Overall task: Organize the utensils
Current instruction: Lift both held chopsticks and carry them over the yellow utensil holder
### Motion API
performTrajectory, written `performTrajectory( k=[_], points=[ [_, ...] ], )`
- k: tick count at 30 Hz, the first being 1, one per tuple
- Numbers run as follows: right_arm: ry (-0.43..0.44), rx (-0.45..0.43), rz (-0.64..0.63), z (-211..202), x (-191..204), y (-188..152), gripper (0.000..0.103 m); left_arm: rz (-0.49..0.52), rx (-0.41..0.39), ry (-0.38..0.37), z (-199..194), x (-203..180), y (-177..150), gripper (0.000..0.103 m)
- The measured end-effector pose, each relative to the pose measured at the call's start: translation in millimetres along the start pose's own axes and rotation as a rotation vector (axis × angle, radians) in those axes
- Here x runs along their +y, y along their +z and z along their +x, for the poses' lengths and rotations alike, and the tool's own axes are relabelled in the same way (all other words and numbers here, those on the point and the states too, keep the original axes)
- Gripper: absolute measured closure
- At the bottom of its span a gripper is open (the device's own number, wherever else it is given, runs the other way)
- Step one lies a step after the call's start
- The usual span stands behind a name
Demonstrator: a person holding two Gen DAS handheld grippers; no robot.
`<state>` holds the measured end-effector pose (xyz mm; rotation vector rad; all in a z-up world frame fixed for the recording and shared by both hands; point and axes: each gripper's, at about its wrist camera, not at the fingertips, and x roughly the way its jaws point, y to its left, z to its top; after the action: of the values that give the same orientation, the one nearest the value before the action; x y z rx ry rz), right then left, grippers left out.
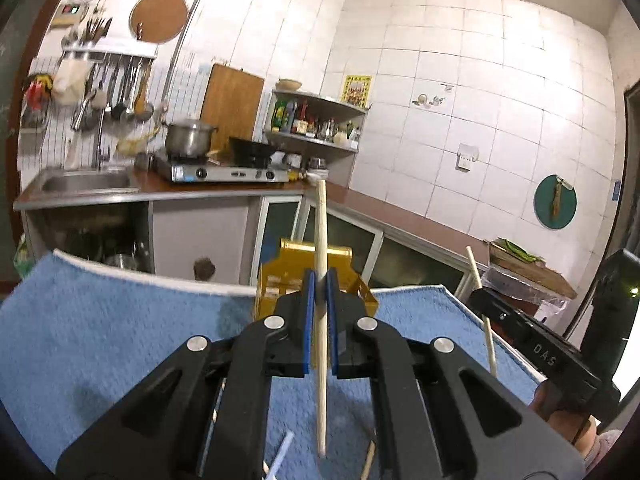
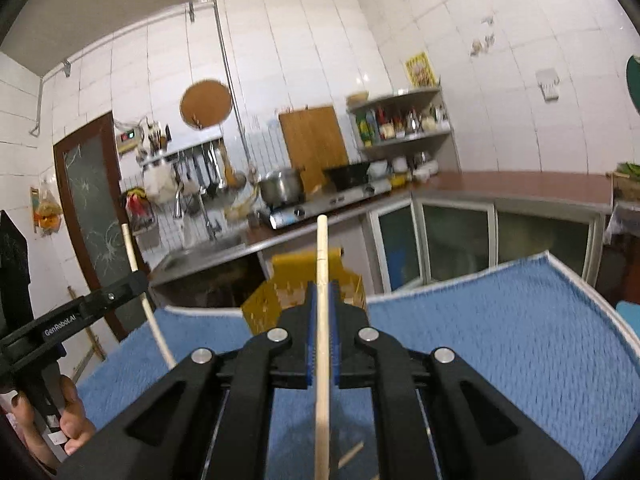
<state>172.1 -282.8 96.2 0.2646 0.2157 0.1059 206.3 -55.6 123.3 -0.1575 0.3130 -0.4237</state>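
Note:
My left gripper (image 1: pixel 319 280) is shut on a pale wooden chopstick (image 1: pixel 321 240) that stands nearly upright between its blue pads, above the blue towel (image 1: pixel 120 328). My right gripper (image 2: pixel 322 290) is shut on a second wooden chopstick (image 2: pixel 322 248), also upright. A yellow perforated utensil holder (image 1: pixel 288 276) stands on the towel just beyond both grippers; it also shows in the right wrist view (image 2: pixel 276 292). The right gripper with its chopstick shows at the right of the left wrist view (image 1: pixel 480 300). More loose sticks (image 1: pixel 368 460) lie on the towel below the left gripper.
Beyond the towel's far edge is a kitchen counter with a sink (image 1: pixel 84 182), a gas stove (image 1: pixel 224 172) with a steel pot (image 1: pixel 188 138), and a corner shelf of bottles (image 1: pixel 316 120). A cutting board with greens (image 1: pixel 528 268) sits at the right.

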Motion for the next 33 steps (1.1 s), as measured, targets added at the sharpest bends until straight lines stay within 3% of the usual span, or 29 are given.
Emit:
performTrajectory(
  k=[6, 20, 33],
  points=[
    [0.023, -0.069, 0.025, 8, -3, 10, 0.097, 0.046, 0.015, 0.027, 17, -2, 16, 0.099],
    [0.003, 0.168, 0.051, 62, -6, 26, 0.097, 0.057, 0.106, 0.08, 49, 19, 46, 0.099],
    [0.027, 0.199, 0.091, 97, -23, 33, 0.097, 0.078, 0.143, 0.075, 80, 18, 47, 0.099]
  ],
)
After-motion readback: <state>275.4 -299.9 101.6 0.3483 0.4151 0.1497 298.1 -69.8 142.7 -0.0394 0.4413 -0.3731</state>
